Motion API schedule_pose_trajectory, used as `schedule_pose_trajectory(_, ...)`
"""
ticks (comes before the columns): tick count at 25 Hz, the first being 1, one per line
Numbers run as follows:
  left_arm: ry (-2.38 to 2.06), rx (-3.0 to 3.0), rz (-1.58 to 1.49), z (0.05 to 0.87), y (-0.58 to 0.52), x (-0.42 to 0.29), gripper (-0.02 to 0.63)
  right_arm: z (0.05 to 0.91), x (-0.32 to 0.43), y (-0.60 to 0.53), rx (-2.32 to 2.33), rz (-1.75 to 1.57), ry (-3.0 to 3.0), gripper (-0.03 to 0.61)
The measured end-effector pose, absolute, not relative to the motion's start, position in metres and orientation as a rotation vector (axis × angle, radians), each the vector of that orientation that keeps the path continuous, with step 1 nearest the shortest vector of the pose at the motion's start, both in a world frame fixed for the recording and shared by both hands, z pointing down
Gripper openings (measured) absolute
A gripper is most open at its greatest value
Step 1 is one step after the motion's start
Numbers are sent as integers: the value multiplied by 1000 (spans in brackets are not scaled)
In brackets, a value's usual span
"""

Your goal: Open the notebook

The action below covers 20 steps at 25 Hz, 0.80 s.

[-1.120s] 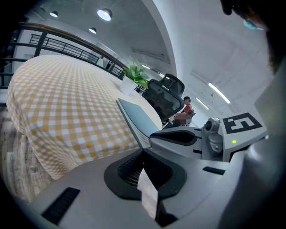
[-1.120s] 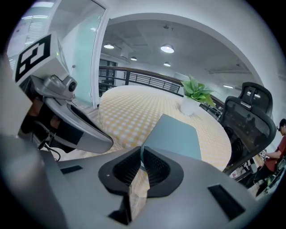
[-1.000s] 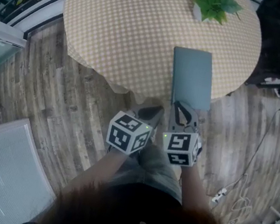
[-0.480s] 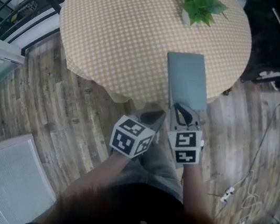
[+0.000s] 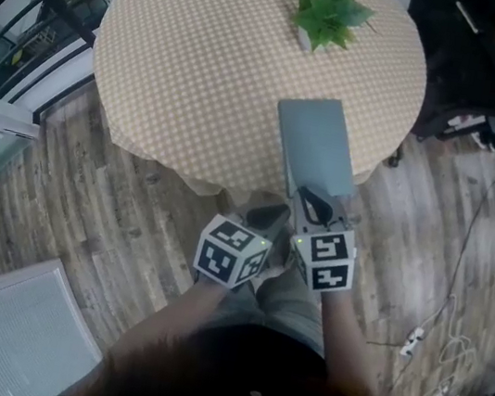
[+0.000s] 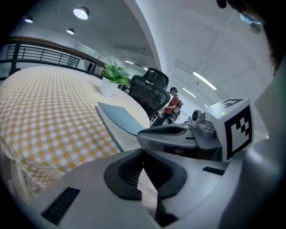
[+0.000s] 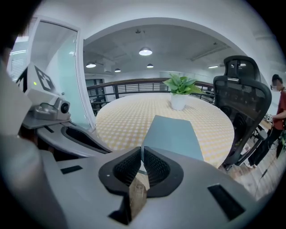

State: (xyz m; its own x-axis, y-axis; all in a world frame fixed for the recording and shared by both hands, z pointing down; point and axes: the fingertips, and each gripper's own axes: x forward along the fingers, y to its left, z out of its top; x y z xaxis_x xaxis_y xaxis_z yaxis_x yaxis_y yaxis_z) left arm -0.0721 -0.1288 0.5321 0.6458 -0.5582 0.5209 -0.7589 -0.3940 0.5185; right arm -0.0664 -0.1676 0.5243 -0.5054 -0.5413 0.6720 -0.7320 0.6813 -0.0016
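On the round table (image 5: 184,69) with its yellow-checked cloth, the head view showed the notebook (image 5: 315,147) lying closed and flat at the near edge. Its long side ran away from the person toward a potted plant (image 5: 323,15) that stood farther in and apart from it. The right gripper (image 5: 316,200) reached the notebook's near end, while the left gripper (image 5: 268,213) hung just beside it, short of the table's edge, above the wooden floor (image 5: 88,194) and clear of the notebook. In the left gripper view, that gripper's jaws stood together, the pad tips meeting with nothing between them and only floor showing through the gap lower down. Beyond them lay the cloth, the grey-blue notebook with its cover down and the plant in a white pot. A black office chair (image 6: 149,91) stood past the table, with a person in a red top (image 6: 172,99) far off behind it. The right gripper crossed that view close by, its marker cube (image 6: 234,127) at the right. In the right gripper view, the jaws were drawn almost together on the notebook's near edge, with a thin slit left between the ribbed pads. The closed cover stretched away from the tips toward the plant. The left gripper lay at the left of that view, and a dark railing (image 7: 134,84) ran behind the table.
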Motion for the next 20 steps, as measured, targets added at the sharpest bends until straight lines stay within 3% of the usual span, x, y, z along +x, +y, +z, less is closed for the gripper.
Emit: schedule_pose_trajectory(20,-1166,2099,272,502,-154,-56,9,474,-37,-182,977,512,-2415,29)
